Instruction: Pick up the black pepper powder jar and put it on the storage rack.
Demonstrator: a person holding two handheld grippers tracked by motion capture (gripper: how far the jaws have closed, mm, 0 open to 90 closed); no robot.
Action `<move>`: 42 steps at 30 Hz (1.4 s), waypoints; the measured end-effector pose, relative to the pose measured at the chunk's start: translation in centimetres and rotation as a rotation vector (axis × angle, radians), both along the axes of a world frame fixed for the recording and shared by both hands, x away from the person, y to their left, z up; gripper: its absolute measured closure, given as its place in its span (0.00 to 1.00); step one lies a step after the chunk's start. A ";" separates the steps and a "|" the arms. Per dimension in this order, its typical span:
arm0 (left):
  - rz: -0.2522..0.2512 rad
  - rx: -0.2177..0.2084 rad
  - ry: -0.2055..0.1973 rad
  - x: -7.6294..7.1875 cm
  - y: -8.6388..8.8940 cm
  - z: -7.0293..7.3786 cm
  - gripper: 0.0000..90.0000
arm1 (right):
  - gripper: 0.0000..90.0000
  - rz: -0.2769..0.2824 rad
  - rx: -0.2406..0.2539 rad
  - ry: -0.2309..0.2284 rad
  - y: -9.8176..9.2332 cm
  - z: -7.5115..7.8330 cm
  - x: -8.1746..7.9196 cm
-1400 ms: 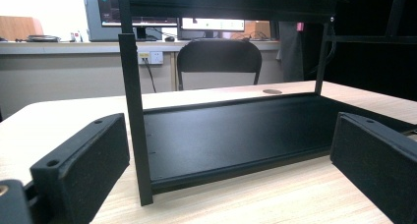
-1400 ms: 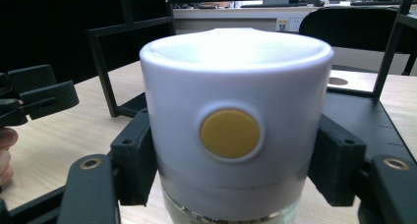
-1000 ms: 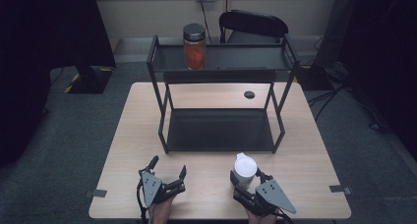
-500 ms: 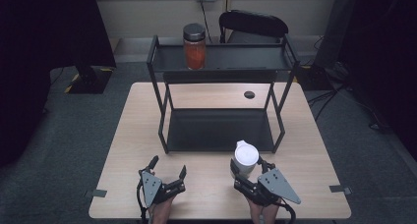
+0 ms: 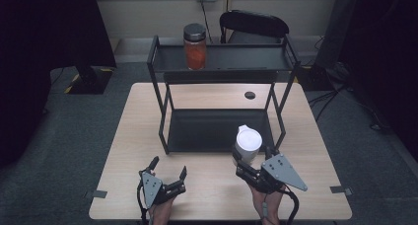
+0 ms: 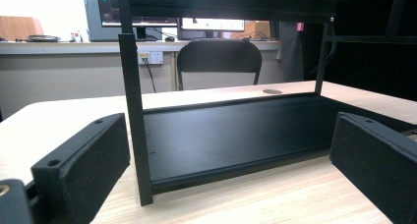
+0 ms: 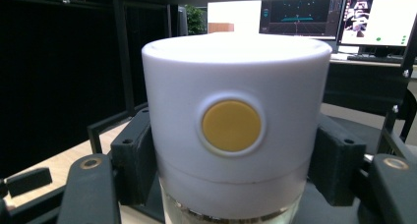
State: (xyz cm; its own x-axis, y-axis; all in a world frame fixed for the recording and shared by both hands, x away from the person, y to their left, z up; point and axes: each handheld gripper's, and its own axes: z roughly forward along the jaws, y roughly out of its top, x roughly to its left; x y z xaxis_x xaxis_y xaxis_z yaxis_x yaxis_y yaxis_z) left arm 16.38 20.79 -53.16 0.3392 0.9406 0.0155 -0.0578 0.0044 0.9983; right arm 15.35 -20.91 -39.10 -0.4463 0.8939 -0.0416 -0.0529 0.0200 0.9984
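Note:
A container with a white lid [image 5: 248, 143] and clear glass below it is lifted off the wooden table [image 5: 143, 131], in front of the black shelf's right front leg. My right gripper [image 5: 249, 160] is shut on it. In the right gripper view the lid [image 7: 231, 126] bears a round yellow button, and both black pads [image 7: 132, 160] press on its sides. My left gripper [image 5: 168, 181] rests low at the table's near left, open with nothing between its jaws. In the left gripper view its pads [image 6: 93, 170] stand wide apart facing the shelf's lower tray [image 6: 236, 135].
A black two-tier metal shelf [image 5: 162, 114] stands mid-table. On its top tier, left of centre, is a jar of orange-red contents with a dark lid [image 5: 195, 52]. A black chair [image 5: 254, 23] stands behind the table. A small round hole [image 5: 250, 94] lies under the shelf.
My right gripper has risen with the white-lidded container and moved a little toward the shelf. The left gripper has stayed put.

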 end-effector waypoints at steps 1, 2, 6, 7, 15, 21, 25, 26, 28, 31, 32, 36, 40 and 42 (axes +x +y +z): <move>0.000 0.000 0.000 0.0 0.0 0.0 0.01 | 0.34 0.000 -0.002 -0.006 0.0 0.2 0.1; 0.000 0.000 0.000 0.0 0.0 0.0 0.01 | 0.34 0.000 -0.004 -0.007 0.1 0.4 0.2; 0.000 0.000 0.000 0.0 0.0 0.0 0.01 | 0.34 0.000 -0.008 -0.016 0.1 1.4 0.6; 0.000 0.000 0.000 0.0 0.0 0.0 0.01 | 0.34 0.001 -0.007 -0.020 0.1 1.7 0.7; 0.000 0.000 0.000 0.0 0.0 0.0 0.01 | 0.34 0.003 -0.014 -0.051 0.4 3.8 1.8; 0.000 0.000 0.000 0.0 0.0 0.0 0.01 | 0.34 0.004 -0.007 -0.067 0.5 4.9 2.7; 0.000 0.000 0.000 0.0 0.0 0.0 0.01 | 0.34 0.004 0.001 -0.076 0.5 5.5 3.1; 0.000 0.000 0.000 0.0 0.0 0.0 0.01 | 0.34 0.003 0.002 -0.079 0.5 5.7 3.2; 0.000 0.000 0.000 0.0 0.0 0.0 0.01 | 0.34 0.001 0.007 -0.086 0.6 6.0 3.5; 0.000 0.000 0.000 0.0 0.0 0.0 0.01 | 0.34 -0.005 0.008 -0.096 0.6 6.7 4.0; 0.000 0.000 0.000 0.0 0.0 0.0 0.01 | 0.34 -0.008 0.009 -0.099 0.6 6.9 4.1; 0.000 0.000 0.000 0.0 0.0 0.0 0.01 | 0.34 -0.015 0.014 -0.117 0.7 7.8 4.8; 0.000 0.001 0.000 0.0 0.0 0.0 0.01 | 0.34 -0.021 0.017 -0.127 0.9 9.0 5.5; 0.000 0.001 0.000 0.0 0.0 0.0 0.01 | 0.34 -0.025 0.016 -0.133 1.1 9.5 5.9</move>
